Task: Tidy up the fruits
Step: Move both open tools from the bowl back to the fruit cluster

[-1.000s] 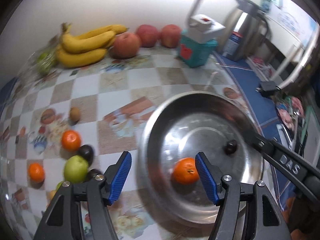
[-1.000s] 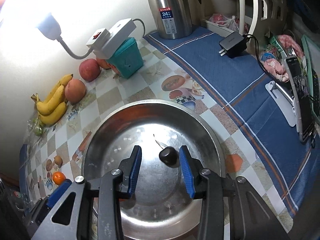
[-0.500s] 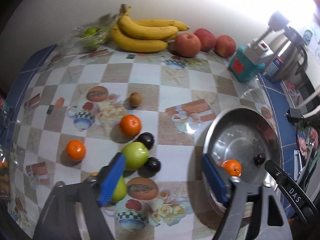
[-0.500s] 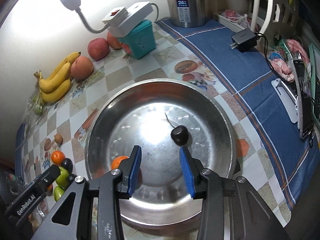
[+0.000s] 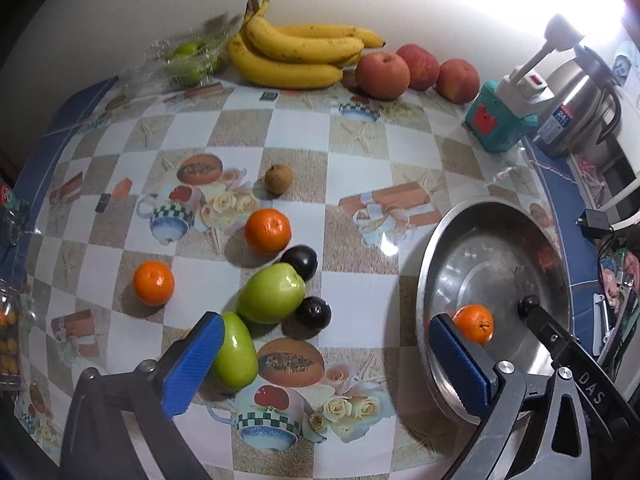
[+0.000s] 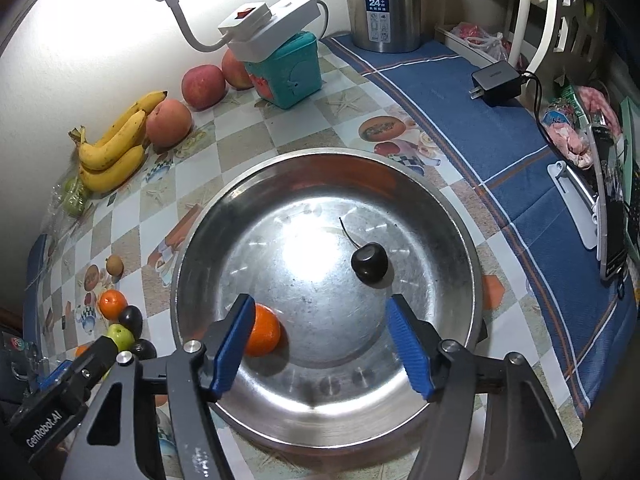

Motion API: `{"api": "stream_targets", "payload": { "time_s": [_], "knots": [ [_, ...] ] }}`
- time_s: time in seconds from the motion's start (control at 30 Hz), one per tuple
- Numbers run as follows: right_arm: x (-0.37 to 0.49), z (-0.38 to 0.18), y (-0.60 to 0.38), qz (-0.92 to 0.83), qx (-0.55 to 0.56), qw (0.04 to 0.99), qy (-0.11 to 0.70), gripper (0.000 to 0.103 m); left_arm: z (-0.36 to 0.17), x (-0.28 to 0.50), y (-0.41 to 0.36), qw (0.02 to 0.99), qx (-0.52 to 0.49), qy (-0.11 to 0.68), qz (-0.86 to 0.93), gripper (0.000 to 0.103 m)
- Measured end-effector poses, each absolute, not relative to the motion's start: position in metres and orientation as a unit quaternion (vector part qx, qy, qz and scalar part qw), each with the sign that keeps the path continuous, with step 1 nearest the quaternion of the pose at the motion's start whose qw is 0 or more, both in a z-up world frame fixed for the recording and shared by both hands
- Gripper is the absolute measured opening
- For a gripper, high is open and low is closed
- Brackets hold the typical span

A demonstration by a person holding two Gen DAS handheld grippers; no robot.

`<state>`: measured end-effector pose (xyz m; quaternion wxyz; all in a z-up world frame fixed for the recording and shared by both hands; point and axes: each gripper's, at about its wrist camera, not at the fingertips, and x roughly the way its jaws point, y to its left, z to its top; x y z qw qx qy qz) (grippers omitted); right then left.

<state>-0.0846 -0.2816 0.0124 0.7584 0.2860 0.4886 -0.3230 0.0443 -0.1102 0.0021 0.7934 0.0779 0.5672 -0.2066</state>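
The left gripper [image 5: 324, 364] hangs above the table with its jaws wide apart and nothing between them; the nearer green fruit [image 5: 235, 354] lies just beside the inner face of its left finger, partly hidden behind the pad, and the second green fruit [image 5: 271, 293] and a dark plum [image 5: 313, 312] sit ahead of the opening, touching each other. The right gripper [image 6: 322, 344] is also open and empty, held over the steel bowl [image 6: 448, 216], where one orange [image 6: 264, 330] rests close to its left finger and a dark cherry [image 6: 369, 262] with a stem lies ahead of its right finger. The main risk is in the crowded group: if the left jaws close around one green fruit, a finger can push its neighbour or the plum, and these round pieces may roll toward the table edge. It seems that the right pad of the left gripper is over the rim of the bowl, though the fisheye view makes the height hard to judge; lowering there could knock the bowl and set the orange and cherry moving. Two more oranges [image 5: 268, 231] lie farther ahead, well apart from the jaws.
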Motion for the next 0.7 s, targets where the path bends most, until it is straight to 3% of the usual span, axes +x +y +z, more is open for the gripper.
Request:
{"api": "stream_targets", "payload": {
  "time_s": [0.07,0.13,0.4,0.5,0.7],
  "knots": [
    [-0.0844,0.0104,-0.2820,-0.323,0.285,0.756,0.492,0.072,-0.0019,0.0444,-0.1107,0.790,0.078,0.572,-0.206,0.103],
    [-0.0840,0.0084,-0.2822,-0.322,0.284,0.754,0.496,0.091,-0.0036,0.0441,-0.1114,0.789,0.081,0.573,-0.207,0.103],
    [-0.0832,0.0077,-0.2799,-0.321,0.279,0.760,0.491,0.093,-0.0066,0.0437,-0.1117,0.791,0.085,0.570,-0.207,0.103],
    [-0.0824,0.0086,-0.2786,-0.320,0.275,0.763,0.490,0.103,-0.0062,0.0436,-0.1115,0.794,0.087,0.566,-0.206,0.103],
    [-0.0828,0.0086,-0.2798,-0.323,0.279,0.761,0.488,0.103,-0.0034,0.0444,-0.1097,0.796,0.085,0.562,-0.207,0.103]
  ]
}}
